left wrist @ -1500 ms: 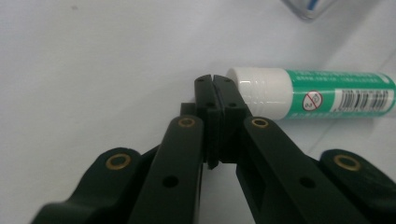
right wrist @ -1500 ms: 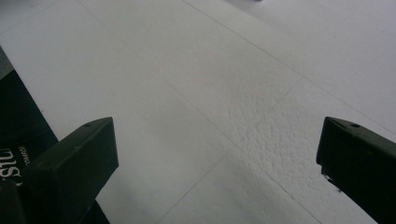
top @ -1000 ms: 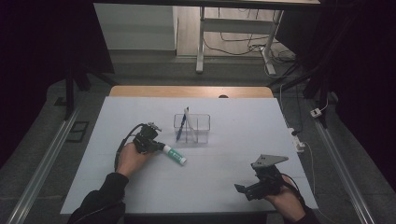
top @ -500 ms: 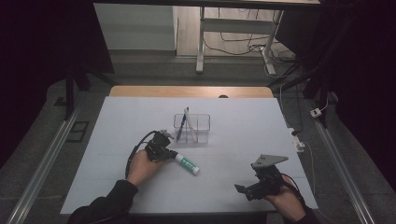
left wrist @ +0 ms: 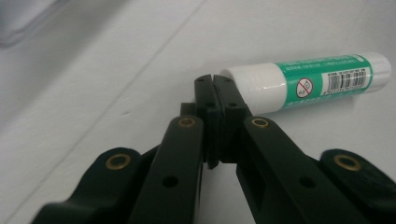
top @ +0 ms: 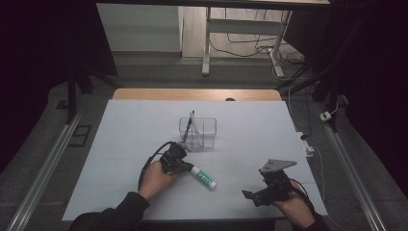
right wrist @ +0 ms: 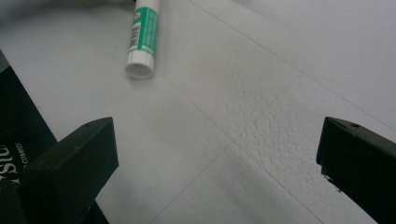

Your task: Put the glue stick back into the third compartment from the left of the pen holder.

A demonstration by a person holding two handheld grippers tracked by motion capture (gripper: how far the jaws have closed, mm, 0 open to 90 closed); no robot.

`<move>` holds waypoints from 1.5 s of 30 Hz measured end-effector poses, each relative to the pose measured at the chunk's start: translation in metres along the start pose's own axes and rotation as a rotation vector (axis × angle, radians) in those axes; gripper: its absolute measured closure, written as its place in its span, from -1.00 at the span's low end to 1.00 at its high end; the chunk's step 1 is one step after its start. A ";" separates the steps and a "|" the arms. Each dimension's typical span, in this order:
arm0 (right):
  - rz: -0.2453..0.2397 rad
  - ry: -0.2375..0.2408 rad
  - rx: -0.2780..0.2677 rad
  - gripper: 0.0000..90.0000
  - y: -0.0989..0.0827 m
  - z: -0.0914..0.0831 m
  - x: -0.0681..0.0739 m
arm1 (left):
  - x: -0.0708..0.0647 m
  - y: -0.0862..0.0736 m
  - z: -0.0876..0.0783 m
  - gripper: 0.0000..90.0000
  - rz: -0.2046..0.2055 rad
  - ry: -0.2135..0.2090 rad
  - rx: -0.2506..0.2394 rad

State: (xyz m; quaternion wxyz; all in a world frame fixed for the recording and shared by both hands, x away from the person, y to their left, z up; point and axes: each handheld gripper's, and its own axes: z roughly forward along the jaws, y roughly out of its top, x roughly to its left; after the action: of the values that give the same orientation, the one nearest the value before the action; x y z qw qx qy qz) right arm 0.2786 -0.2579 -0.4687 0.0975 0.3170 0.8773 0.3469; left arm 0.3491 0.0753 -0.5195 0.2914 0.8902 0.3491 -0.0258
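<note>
The left gripper has its jaws pressed together with nothing between them; in the left gripper view their tips touch, or all but touch, the white cap end of a glue stick. The stick lies flat on the bench, free of any grip, its green label with a barcode facing up. In the high view the same gripper sits near the middle of the bench, a little toward the near edge, with the glue stick running from its tips toward the near right corner. The left hand wraps the gripper body from behind, and a black cable loops out beside it.

The right gripper has its jaws spread wide over bare white bench surface, holding nothing. Beyond them, in the right gripper view, the glue stick lies with one round white end pointing back toward the camera. In the high view this gripper rests close to the near right corner, held by the right hand, with its grey three-cornered plate on top; it is well apart from the stick.

Farther toward the bench's far edge, just beyond the left gripper, stands a clear plastic organizer with compartments. A pen leans upright in its left part.
</note>
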 end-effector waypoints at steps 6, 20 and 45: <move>0.009 -0.003 0.004 -1.00 -0.001 0.001 -0.001 | -0.012 0.004 0.005 0.96 0.032 0.001 -0.003; 0.046 -0.015 -0.044 -1.00 0.019 0.006 0.008 | -0.010 -0.005 -0.038 0.43 0.060 0.077 -0.129; -0.041 0.045 0.158 -1.00 0.079 0.084 0.037 | -0.024 -0.064 -0.093 -0.59 0.033 0.089 -0.235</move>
State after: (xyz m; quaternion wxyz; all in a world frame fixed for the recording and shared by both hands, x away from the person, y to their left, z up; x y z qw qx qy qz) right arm 0.3210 -0.1447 -0.4757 0.0594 0.2978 0.9102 0.2817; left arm 0.2756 0.1484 -0.4689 0.3785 0.8557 0.3478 0.0596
